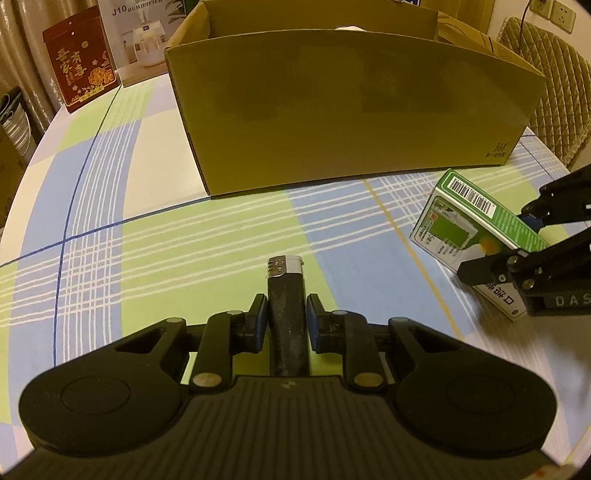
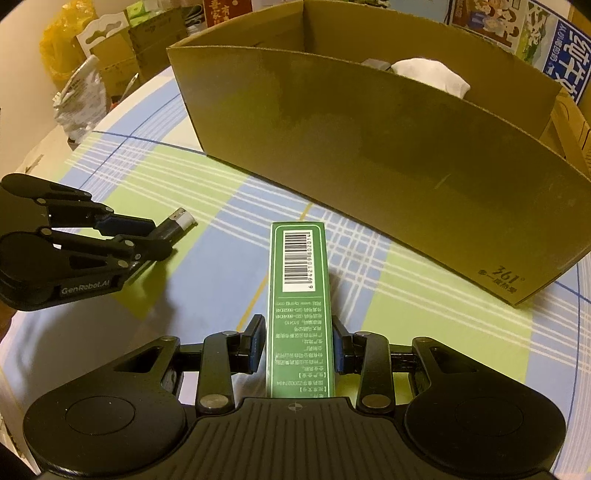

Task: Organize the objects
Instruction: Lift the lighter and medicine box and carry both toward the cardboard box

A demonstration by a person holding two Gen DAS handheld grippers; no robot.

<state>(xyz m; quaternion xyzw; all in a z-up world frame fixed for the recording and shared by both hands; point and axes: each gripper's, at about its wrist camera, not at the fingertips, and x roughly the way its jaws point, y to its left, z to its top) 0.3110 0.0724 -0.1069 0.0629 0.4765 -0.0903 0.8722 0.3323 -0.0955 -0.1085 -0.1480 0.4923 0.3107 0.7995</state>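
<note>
My left gripper (image 1: 287, 308) is shut on a black lighter (image 1: 286, 295) with a silver and white top, held a little above the checked tablecloth. My right gripper (image 2: 297, 334) is shut on a green box (image 2: 298, 295) with a barcode on its upper face. In the left wrist view the green box (image 1: 469, 221) and the right gripper (image 1: 517, 243) show at the right edge. In the right wrist view the left gripper (image 2: 157, 234) holds the lighter (image 2: 177, 225) at the left. A large open cardboard box (image 1: 351, 110) stands just ahead of both grippers.
Inside the cardboard box (image 2: 369, 147) lies something white (image 2: 432, 75). A red packet (image 1: 81, 59) and a humidifier carton (image 1: 144, 33) stand at the table's far left. A quilted chair (image 1: 554, 81) is behind on the right. Bags and cartons (image 2: 103, 62) crowd beyond the table edge.
</note>
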